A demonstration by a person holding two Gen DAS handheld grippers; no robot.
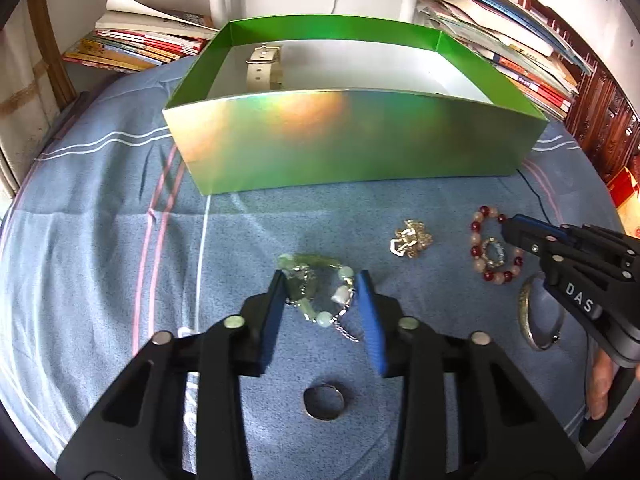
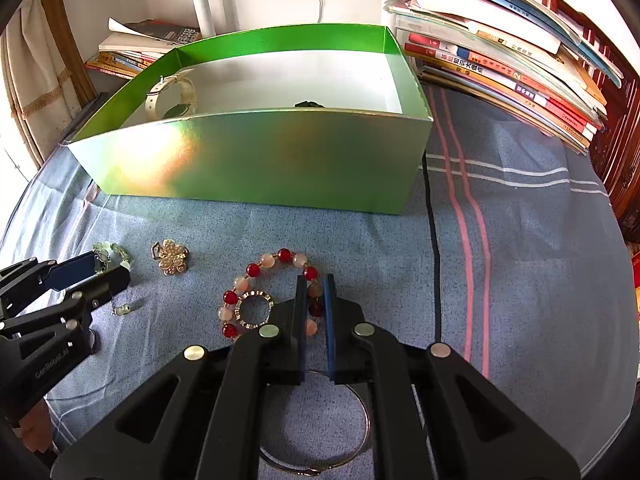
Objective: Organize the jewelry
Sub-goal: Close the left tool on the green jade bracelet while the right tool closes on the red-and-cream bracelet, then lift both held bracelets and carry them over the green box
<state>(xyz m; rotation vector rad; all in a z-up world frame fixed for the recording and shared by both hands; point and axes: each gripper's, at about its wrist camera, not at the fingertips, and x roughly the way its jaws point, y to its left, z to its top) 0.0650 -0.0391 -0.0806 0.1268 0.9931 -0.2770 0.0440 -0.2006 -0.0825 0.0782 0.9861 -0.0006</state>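
While the green box (image 1: 352, 140) is sitting at the far side of the blue striped cloth (image 1: 100, 240), both grippers are working low over the jewelry on the near side. The left gripper (image 1: 322, 280) is straddling the green bead bracelet (image 1: 320, 284) w/ its jaws apart, one finger on each side of it; whether the pads are touching the beads, can't tell. A plain ring (image 1: 324, 401) is lying on the cloth just near of that bracelet, under the gripper body. The right gripper (image 2: 312, 280) is sitting w/ its jaws narrowed to a small gap around the right side of the red and pink bead bracelet (image 2: 256, 272), beads showing between the blue pads; can't tell if it's actually pinching them yet. A small beaded ring (image 2: 253, 309) is lying inside that bracelet's loop, left of the fingers. A thin metal bangle (image 2: 320, 468) is resting on the cloth on the near side, partly hidden under the right gripper. The pearl flower brooch (image 2: 171, 258) is lying between the two bracelets, apart from both. Inside the box, a white watch (image 2: 172, 96) is sitting at its far left corner, and sth small & dark (image 2: 308, 104) is peeking over the near wall. Stacks of books (image 2: 500, 64) are flanking the box at the far left & right.
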